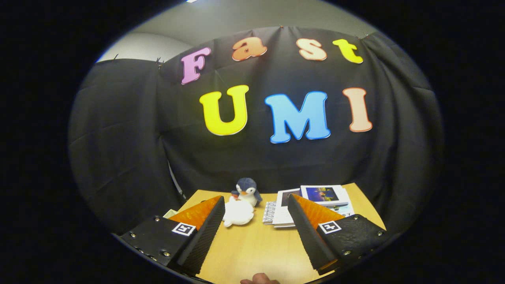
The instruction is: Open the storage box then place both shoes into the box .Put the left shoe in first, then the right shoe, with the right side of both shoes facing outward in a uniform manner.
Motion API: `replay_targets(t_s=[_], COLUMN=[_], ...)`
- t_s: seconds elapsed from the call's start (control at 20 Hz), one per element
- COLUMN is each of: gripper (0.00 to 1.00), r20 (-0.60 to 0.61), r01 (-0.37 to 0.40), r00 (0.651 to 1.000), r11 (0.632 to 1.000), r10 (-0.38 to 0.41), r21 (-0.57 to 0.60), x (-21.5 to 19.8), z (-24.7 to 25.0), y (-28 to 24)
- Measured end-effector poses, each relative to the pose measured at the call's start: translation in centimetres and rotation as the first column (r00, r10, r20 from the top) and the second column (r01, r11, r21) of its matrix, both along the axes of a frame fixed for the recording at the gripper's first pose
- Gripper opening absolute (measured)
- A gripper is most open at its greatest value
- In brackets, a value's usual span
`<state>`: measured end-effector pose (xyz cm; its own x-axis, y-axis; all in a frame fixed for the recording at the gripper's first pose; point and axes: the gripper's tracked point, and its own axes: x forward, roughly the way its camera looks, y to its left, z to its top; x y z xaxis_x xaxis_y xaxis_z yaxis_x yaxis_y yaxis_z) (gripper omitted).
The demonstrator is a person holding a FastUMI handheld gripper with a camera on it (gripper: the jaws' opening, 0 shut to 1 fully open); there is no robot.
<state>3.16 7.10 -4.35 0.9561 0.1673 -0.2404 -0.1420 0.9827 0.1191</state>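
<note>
Gripper fingers stand wide apart, holding nothing, over the bare wooden tabletop. Beyond them we see a plush penguin and booklets; where the box and shoes are, we cannot tell, nor judge their handling.

Tool fingers spread wide above wooden table, toy penguin and booklets just beyond.
</note>
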Motion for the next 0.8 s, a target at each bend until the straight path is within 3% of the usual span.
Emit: replay_targets(t_s=[0.15,0.3,0.8], gripper=[0.98,0.97,0.98], r20=[0.132,0.207,0.234], r01=[0.075,0.085,0.076], r00=[0.989,0.975,0.969], r11=[0.997,0.996,0.996], r10=[-0.073,-0.084,-0.082], r21=[-0.008,0.002,0.037], x=[-1.7,-3.4,-2.4], z=[2.4,3.7,2.9], y=[-3.6,-4.8,-7.7])
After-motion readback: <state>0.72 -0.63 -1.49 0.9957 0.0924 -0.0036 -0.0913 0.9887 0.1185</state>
